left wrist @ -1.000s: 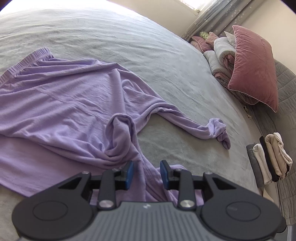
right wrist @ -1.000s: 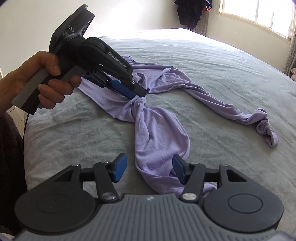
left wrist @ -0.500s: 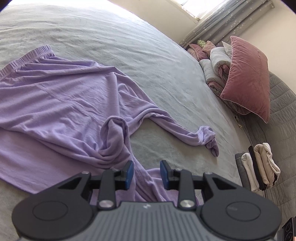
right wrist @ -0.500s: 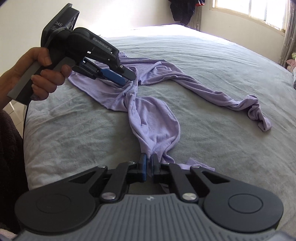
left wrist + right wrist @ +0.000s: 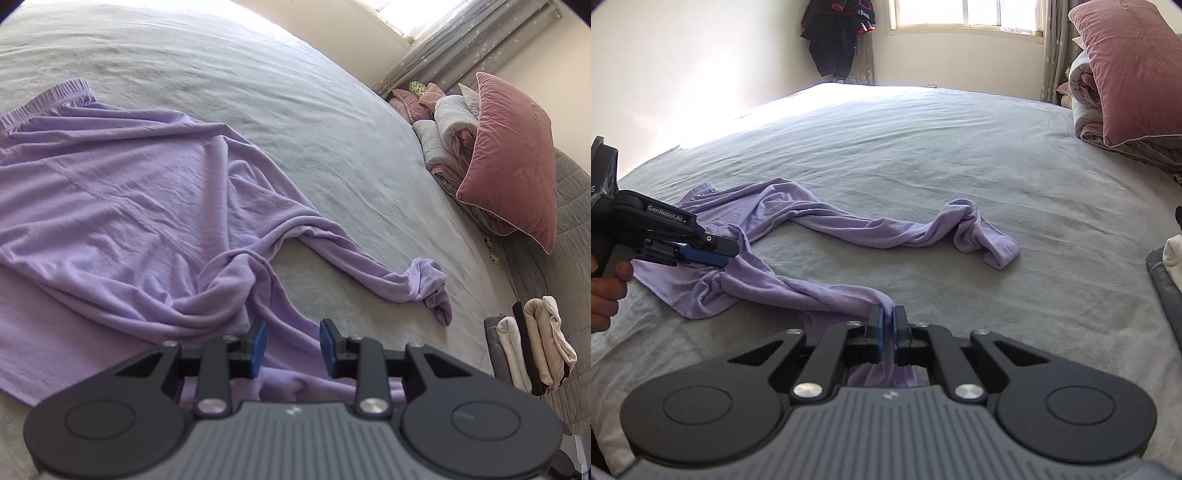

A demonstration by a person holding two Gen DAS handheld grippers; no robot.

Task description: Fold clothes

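Right wrist view: right gripper [image 5: 886,325] pinches the lilac garment [image 5: 783,288], seemingly its hem.

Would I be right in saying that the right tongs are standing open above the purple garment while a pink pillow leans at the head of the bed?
Not quite: the right tongs are shut on the purple garment, as the right wrist view shows. The pink pillow does lean at the head of the bed.

A big bed [image 5: 295,110] with a gray cover holds a purple shirt [image 5: 110,206], all crumpled. Past the shirt sit a pink pillow [image 5: 517,158] and rolled blankets [image 5: 447,129]. Folded clothes [image 5: 532,350] stand near its sleeve.
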